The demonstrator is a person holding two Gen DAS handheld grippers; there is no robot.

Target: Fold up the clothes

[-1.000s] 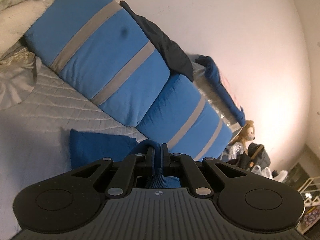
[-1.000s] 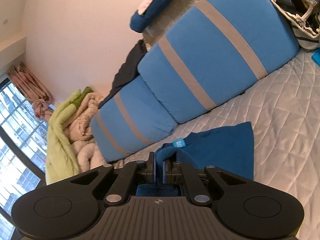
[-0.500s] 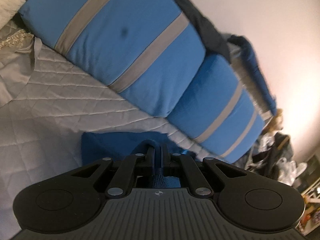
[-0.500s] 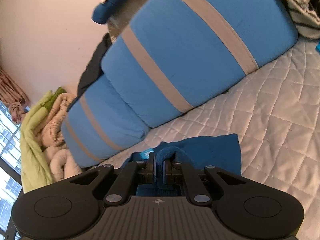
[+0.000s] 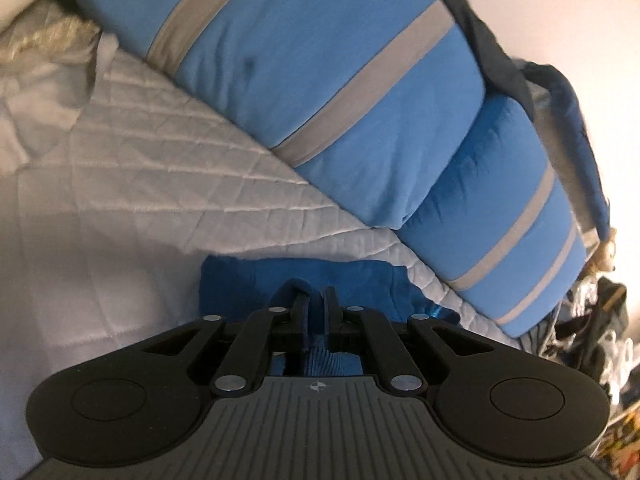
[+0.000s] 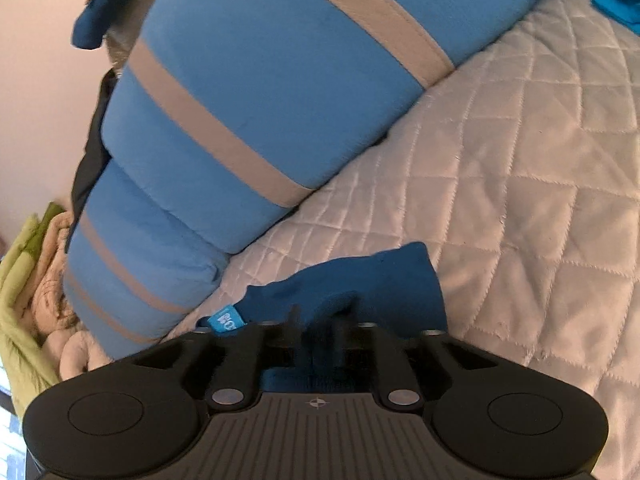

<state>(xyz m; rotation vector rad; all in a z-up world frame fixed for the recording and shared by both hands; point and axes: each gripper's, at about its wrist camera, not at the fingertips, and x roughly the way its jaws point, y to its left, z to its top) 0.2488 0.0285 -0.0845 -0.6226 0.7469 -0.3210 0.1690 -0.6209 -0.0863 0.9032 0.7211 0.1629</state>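
Lowered onto the quilt, blue garment spreads just ahead of both tongs, clamped on it

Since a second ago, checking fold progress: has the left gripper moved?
Yes. The left gripper, shut on the blue garment, has advanced toward the striped blue pillows.

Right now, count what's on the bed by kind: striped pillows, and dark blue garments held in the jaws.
Striped blue pillows: 2
Dark blue garment, pinched by the left gripper and the right gripper: 1
Total: 3
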